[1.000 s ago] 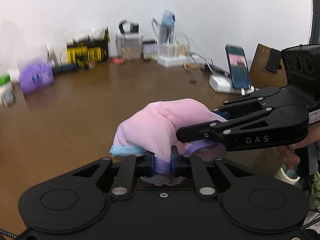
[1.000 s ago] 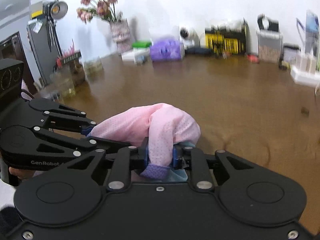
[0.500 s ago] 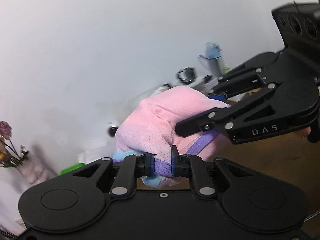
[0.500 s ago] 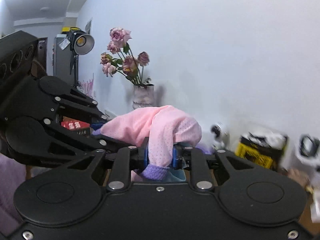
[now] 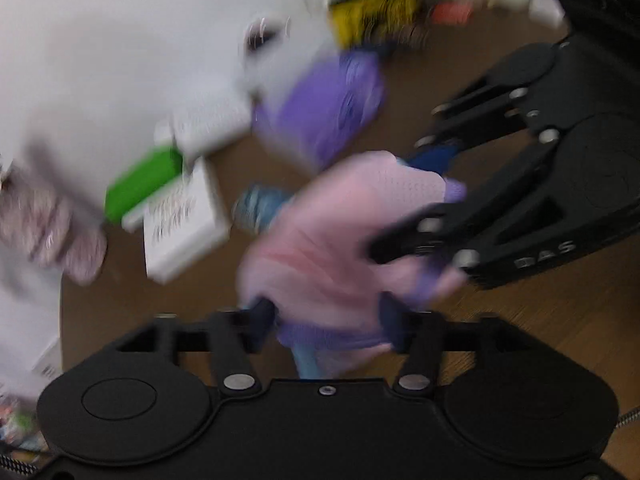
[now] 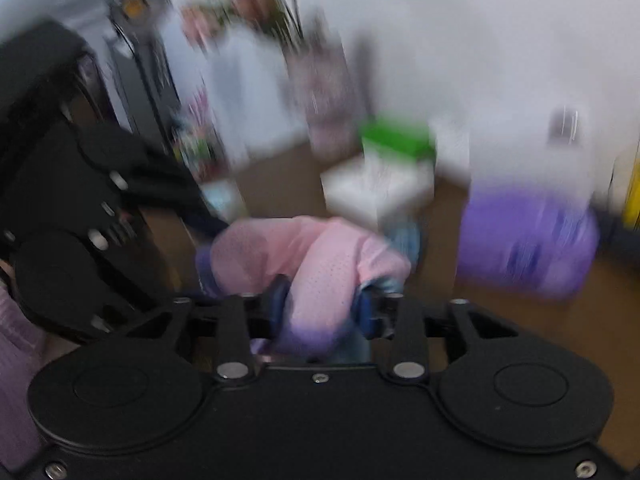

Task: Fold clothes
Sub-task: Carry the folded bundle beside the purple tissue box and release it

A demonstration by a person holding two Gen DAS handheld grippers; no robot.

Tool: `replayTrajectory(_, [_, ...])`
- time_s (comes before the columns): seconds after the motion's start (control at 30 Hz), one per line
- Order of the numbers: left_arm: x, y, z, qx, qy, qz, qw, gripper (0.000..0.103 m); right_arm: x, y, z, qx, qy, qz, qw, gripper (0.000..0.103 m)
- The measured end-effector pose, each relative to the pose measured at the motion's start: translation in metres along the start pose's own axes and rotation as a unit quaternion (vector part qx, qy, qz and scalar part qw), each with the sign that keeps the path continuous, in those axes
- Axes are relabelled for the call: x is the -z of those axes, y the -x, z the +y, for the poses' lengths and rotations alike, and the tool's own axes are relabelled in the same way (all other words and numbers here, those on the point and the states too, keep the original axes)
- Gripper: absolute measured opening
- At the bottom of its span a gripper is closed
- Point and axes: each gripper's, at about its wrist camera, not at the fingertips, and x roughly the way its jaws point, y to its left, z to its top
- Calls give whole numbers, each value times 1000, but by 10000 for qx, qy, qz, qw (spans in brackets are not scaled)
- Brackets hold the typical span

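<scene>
Item one: your left gripper (image 5: 326, 322), at the 6 o'clock edge of its own view. Its jaws are opening, set apart, with the folded bundle between them; blur hides whether the pads touch the cloth.

Item two: your right gripper (image 6: 320, 308), at 6 o'clock in its own view and entering the left view from 3 o'clock (image 5: 404, 200). Its jaws are opening too, with the same bundle between the blue pads. Whether they press it, you cannot tell. White lettering on its lower arm reads "DAS" in the left view.

Item three: the pink garment (image 5: 340, 240), perforated mesh with purple and light blue trim, bunched into a rounded bundle. It sits between your two grippers, above the brown wooden table (image 5: 560, 320). In the right view it bulges at centre (image 6: 320, 264).

Item four: a purple pack (image 6: 524, 244), at 3 o'clock of the garment in the right view, on the table near the white wall.

Item five: a white box (image 6: 376, 188) with a green box (image 6: 396, 140) behind it, at 12 o'clock of the garment. The print on the white box is too smeared to read.

Item six: a yellow-and-black package (image 5: 376, 12), at 12 o'clock in the left view; its lettering is unreadable.

Item seven: a vase of flowers (image 6: 320, 96), at 12 o'clock, heavily blurred.
</scene>
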Motion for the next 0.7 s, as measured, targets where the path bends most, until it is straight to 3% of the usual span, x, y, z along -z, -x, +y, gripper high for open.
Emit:
replayTrajectory(0.1, [0,23,4,224,148,-277,9993,66,5,15,-9,-16,-64,-105,9999,71])
replayTrajectory(0.17, [3,36,7,271,182,-450,9985,73,1,36,-12,41,-45,-304,9995,78])
replayTrajectory(0.27, [-11,87,1,236,369,-1133,9926,83,-13,86,-10,297,136,-809,9962,82])
replayTrajectory(0.3, [-23,119,-8,184,544,-1623,9851,86,-18,108,-9,372,202,-1011,9940,84])
replayTrajectory(0.33, [-27,126,-11,170,610,-1769,9822,94,-20,123,-7,436,224,-1142,9922,85])
replayTrajectory(0.37, [-39,143,-19,104,873,-2084,9741,99,-21,136,-5,500,243,-1268,9904,87])
replayTrajectory(0.47, [-51,164,-45,57,1547,-2363,9593,103,-14,186,-4,872,350,-1534,9837,90])
replayTrajectory(0.57, [-53,174,-67,143,1765,-2491,9521,103,10,230,-17,1415,264,-1581,9769,93])
replayTrajectory(0.7, [-48,200,-121,237,2424,-2513,9368,103,55,286,-58,2159,-285,-1230,9682,93])
